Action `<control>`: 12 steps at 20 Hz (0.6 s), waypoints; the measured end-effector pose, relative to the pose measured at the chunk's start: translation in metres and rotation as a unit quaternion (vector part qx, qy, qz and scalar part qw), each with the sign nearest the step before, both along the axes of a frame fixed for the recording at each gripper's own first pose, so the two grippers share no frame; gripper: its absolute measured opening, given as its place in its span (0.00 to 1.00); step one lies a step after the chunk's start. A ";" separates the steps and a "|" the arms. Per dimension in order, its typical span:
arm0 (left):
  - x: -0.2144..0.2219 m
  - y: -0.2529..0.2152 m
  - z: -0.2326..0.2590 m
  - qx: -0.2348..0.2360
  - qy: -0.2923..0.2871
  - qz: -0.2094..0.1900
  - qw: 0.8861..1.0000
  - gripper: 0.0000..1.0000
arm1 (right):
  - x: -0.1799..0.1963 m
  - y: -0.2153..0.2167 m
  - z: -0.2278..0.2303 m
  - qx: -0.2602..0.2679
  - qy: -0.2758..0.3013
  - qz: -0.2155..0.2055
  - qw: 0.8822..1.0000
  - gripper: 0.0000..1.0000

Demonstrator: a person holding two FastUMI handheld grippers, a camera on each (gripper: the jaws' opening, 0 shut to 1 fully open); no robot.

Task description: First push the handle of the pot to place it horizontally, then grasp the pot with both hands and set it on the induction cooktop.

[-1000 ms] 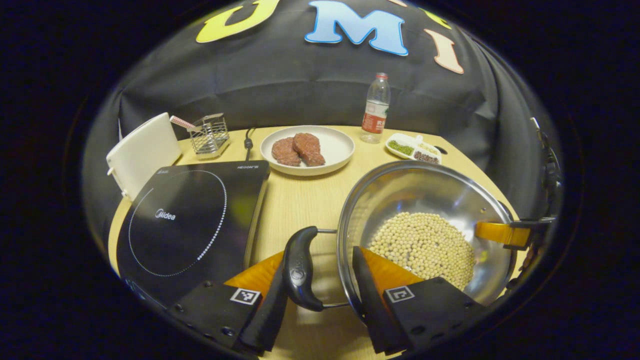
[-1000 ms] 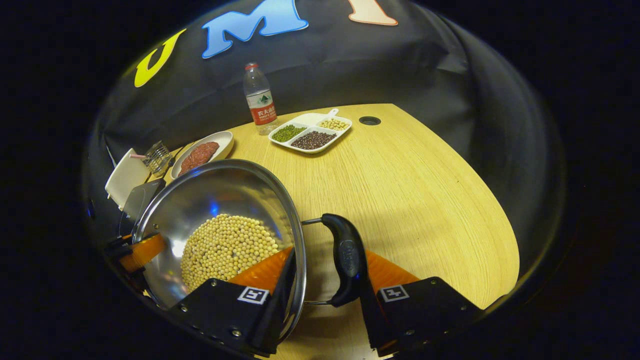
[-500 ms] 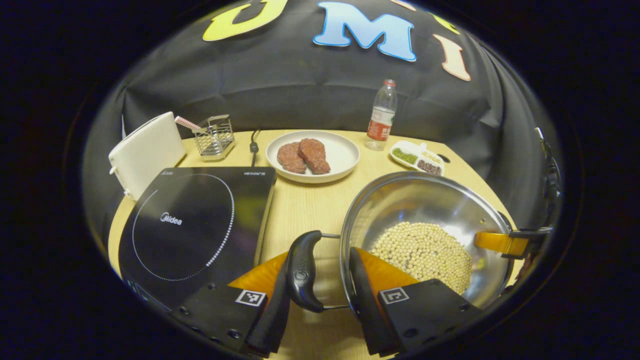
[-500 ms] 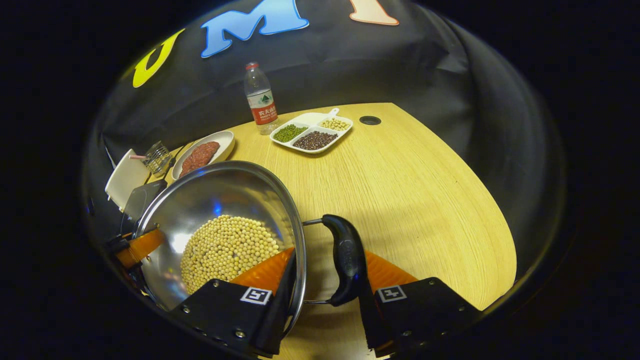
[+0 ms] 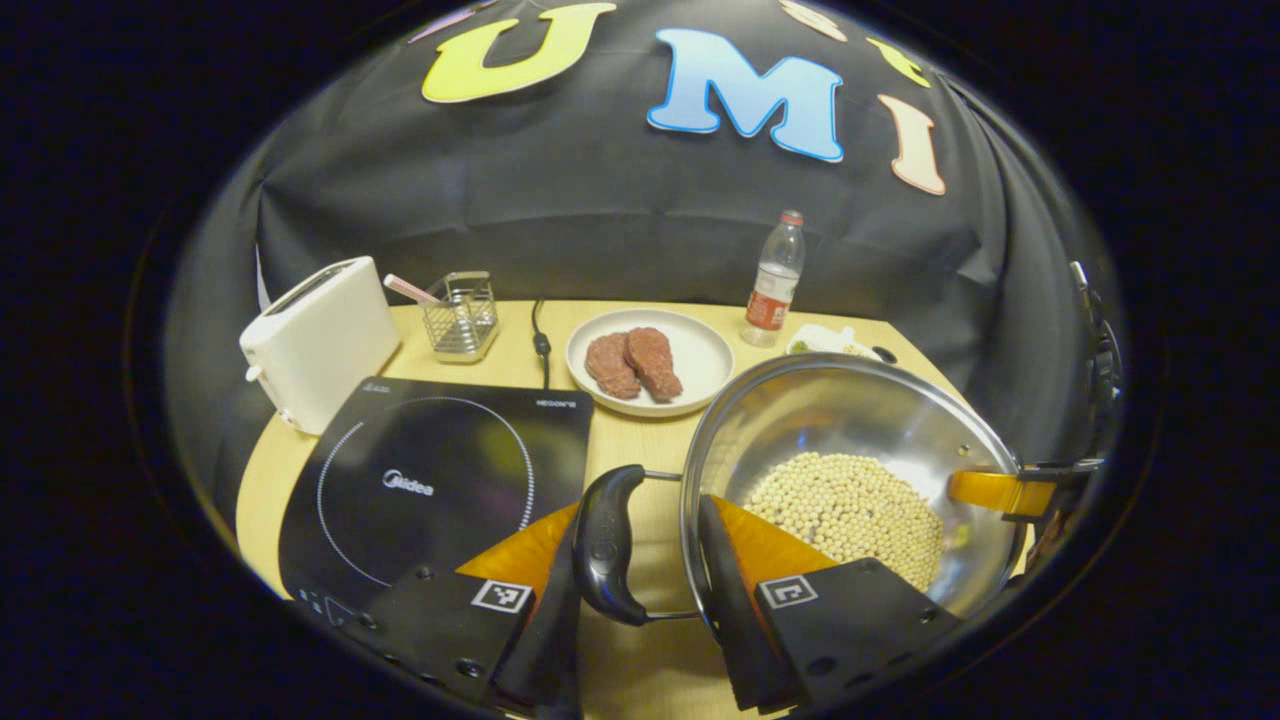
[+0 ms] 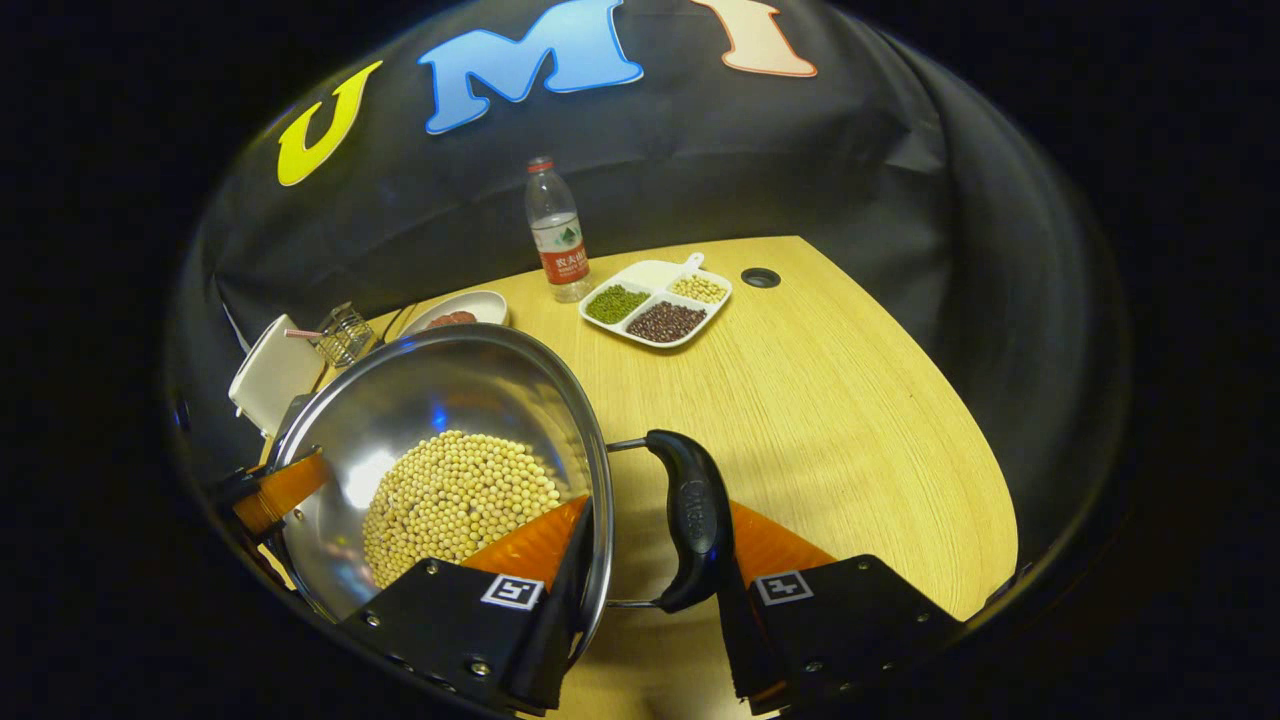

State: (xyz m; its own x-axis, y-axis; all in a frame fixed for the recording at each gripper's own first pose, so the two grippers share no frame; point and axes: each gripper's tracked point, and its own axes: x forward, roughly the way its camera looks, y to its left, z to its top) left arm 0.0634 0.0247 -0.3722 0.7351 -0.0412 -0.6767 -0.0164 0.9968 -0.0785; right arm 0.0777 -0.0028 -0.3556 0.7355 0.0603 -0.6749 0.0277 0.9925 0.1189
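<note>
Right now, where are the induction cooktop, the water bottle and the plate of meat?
induction cooktop [image 5: 440, 480], left gripper view, glass top.
water bottle [image 6: 558, 235], right gripper view, body.
plate of meat [image 5: 700, 355], left gripper view, bare rim.

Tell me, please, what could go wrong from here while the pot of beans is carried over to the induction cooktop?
1. The pot is open and holds loose beans; tilting it could spill them.
2. Each hand-held gripper, left and right, spans a side handle and the rim rather than the handle alone, so the grip may slip.
3. The plate of meat sits beside the induction cooktop; a wide swing might clip it.
</note>
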 end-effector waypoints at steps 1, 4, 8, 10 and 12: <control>0.000 0.007 0.007 0.000 -0.004 0.003 1.000 0.68 | -0.001 0.006 0.007 0.000 -0.003 0.002 1.000 0.62; -0.004 0.029 0.017 -0.001 -0.002 0.015 1.000 0.68 | -0.001 0.026 0.023 -0.004 -0.013 0.012 1.000 0.62; -0.006 0.061 0.029 0.005 -0.010 0.029 1.000 0.68 | 0.002 0.056 0.031 -0.004 -0.016 0.025 1.000 0.62; -0.008 0.080 0.034 0.006 -0.013 0.037 0.999 0.66 | 0.003 0.074 0.034 -0.004 -0.019 0.034 0.999 0.62; -0.009 0.100 0.036 0.006 -0.013 0.045 0.999 0.65 | 0.008 0.092 0.036 -0.004 -0.021 0.041 0.999 0.62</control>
State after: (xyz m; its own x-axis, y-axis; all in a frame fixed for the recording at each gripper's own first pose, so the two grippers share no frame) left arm 0.0543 0.1249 -0.3361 0.7534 0.0340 -0.6567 -0.1050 0.9921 -0.0691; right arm 0.0855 0.0890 -0.3193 0.7557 0.1158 -0.6446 -0.0589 0.9923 0.1093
